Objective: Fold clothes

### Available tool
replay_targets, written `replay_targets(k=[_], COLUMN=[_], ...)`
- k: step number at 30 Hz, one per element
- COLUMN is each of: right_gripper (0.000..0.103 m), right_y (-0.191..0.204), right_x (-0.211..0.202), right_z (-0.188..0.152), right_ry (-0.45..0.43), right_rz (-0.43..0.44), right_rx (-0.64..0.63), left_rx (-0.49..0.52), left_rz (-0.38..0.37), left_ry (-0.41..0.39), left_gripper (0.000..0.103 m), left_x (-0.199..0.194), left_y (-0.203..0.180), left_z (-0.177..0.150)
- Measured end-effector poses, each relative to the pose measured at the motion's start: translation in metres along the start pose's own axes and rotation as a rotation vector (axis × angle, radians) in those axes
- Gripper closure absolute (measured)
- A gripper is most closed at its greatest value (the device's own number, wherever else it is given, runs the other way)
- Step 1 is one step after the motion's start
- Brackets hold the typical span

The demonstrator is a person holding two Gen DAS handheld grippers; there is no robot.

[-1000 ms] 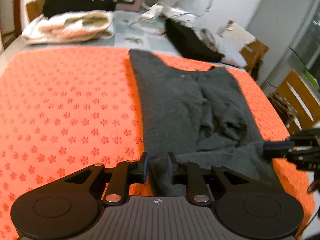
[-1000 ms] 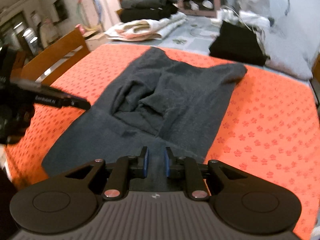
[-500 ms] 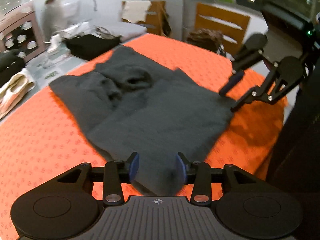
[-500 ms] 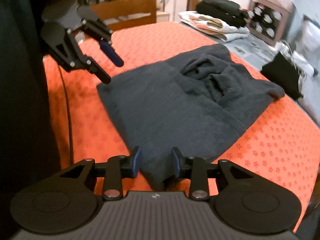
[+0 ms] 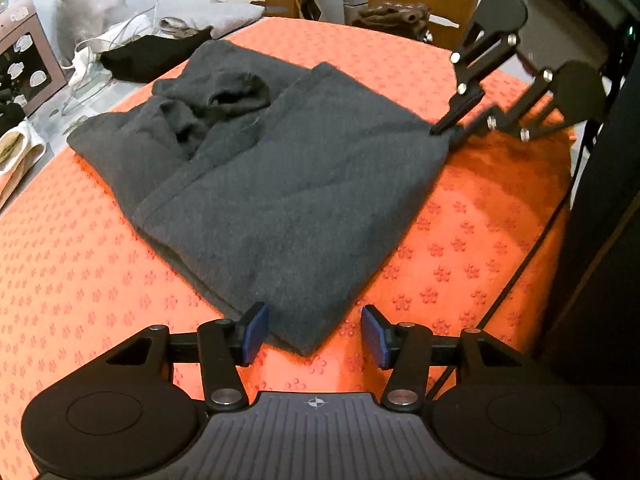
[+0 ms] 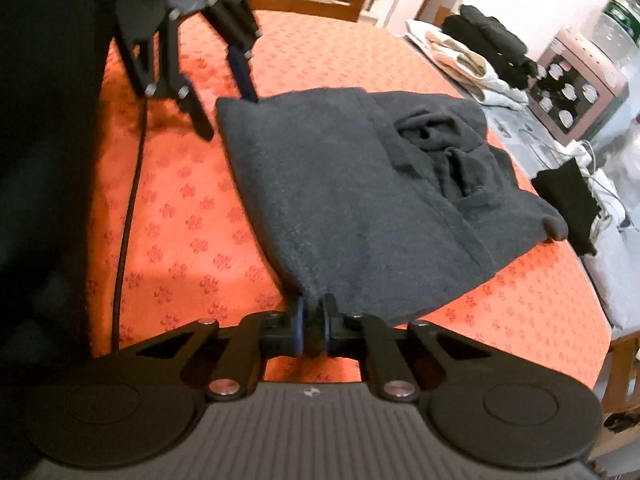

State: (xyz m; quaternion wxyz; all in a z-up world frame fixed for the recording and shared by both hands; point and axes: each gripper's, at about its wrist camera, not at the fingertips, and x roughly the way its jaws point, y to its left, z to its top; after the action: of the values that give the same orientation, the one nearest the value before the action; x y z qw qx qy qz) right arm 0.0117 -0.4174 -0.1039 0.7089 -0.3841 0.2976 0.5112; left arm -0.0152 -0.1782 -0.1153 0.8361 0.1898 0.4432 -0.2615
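Dark grey and soft, the sweater [image 5: 280,184] lies folded in the middle of both frames, on the orange cloth [image 5: 80,264] with little flower shapes that covers the table.

Your left gripper [image 5: 314,334] sits at the bottom of the left wrist frame. Its blue pads [image 5: 253,330] are spread wide apart and hold nothing. One corner of the sweater pokes in between them but touches neither pad.

Your right gripper [image 6: 314,324] is at the bottom of the right wrist frame. It is clenched tight on another corner of the sweater, and the fabric bunches up between its pads. In the left wrist frame you see this same gripper at the upper right, pinching that corner.

Your left gripper shows again at the upper left of the right wrist frame, by the sweater's far corner.

A pile of folded clothes [image 6: 472,48] sits at the upper right there.
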Motion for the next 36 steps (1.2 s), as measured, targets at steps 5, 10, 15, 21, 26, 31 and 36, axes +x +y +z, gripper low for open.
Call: replay_targets(k=[5, 10, 15, 21, 26, 31, 36], right_gripper=[0.094, 0.095, 0.095, 0.095, 0.095, 0.095, 0.095], right_y=[-0.006, -0.015, -0.023, -0.022, -0.015, -0.005, -0.016], right_x=[-0.011, -0.025, -0.042, -0.067, -0.084, -0.1, -0.106], right_z=[0.006, 0.013, 0.023, 0.033, 0.039, 0.043, 0.046], right_ry=[-0.02, -0.037, -0.063, -0.082, -0.074, -0.06, -0.077], right_rz=[-0.022, -0.029, -0.048, -0.066, -0.044, -0.011, -0.046], right_rx=[0.008, 0.07, 0.151, 0.231, 0.299, 0.366, 0.423], left_rx=[-0.005, -0.106, -0.16, -0.174, -0.211, -0.23, -0.255], left_rz=[0.04, 0.039, 0.038, 0.012, -0.047, -0.095, -0.062], left_ry=[-0.036, -0.099, -0.162, -0.205, -0.211, -0.195, -0.224], left_gripper=[0.064, 0.094, 0.094, 0.094, 0.094, 0.094, 0.094], left_x=[-0.004, -0.022, -0.047, -0.077, -0.101, -0.119, -0.124], left_y=[-0.003, 0.013, 0.021, 0.023, 0.03, 0.026, 0.027], left_z=[-0.005, -0.003, 0.005, 0.009, 0.01, 0.006, 0.018])
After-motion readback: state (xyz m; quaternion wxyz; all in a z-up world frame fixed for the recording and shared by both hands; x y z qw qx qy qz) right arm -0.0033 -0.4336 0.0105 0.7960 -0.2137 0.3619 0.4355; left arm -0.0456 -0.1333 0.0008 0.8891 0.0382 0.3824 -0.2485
